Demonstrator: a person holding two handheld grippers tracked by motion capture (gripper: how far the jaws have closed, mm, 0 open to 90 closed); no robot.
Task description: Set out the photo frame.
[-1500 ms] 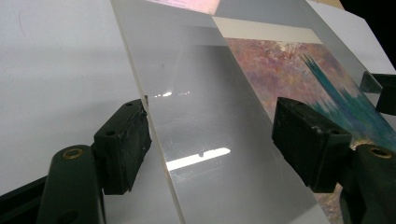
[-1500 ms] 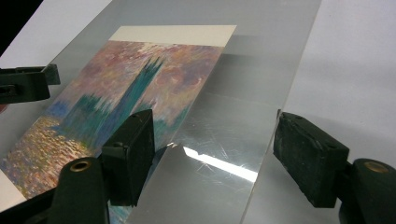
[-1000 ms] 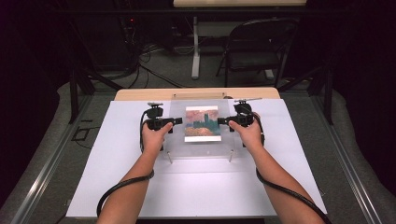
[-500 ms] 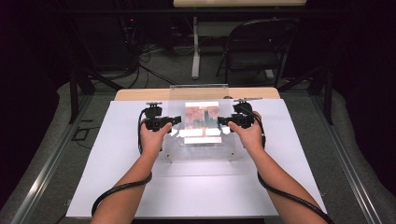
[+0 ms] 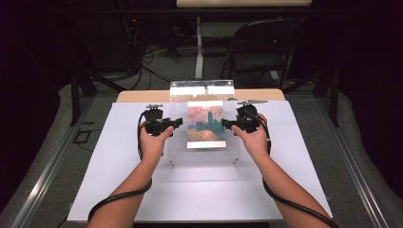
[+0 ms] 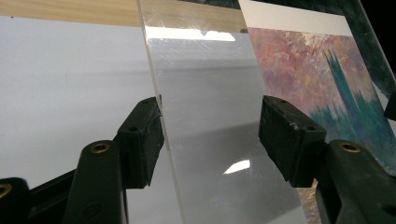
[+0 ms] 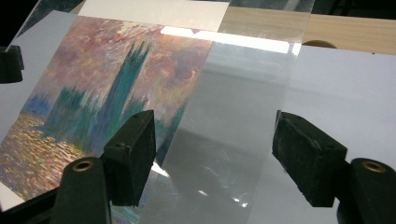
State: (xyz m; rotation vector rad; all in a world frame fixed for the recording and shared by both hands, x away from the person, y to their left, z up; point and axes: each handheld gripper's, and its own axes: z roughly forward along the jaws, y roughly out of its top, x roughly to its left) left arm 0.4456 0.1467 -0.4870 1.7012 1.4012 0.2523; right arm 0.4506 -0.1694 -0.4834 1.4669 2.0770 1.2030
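A clear acrylic sheet [image 5: 202, 164] carrying a painted print [image 5: 206, 124] of towers over water is tilted up, its far edge raised off the white board. My left gripper [image 5: 178, 122] is at its left side and my right gripper [image 5: 225, 124] at its right. In the left gripper view the jaws have just been closing and straddle the edge of the sheet [image 6: 210, 84]; the outer pad [image 6: 140, 149] lies against that edge, with a wide gap across to the other pad. In the right gripper view the jaws stand wide either side of the sheet's clear margin [image 7: 233, 116], beside the print [image 7: 102, 93].
A white board [image 5: 95, 166] covers the wooden table [image 5: 142, 96]. Two small fittings [image 5: 171, 164] sit near the sheet's near edge. Beyond the table stand a folding chair [image 5: 261, 47] and a table leg [image 5: 199, 47] among floor cables.
Both hands have risen a little, and the sheet's far edge has lifted higher, so the sheet and print tilt more steeply toward me.
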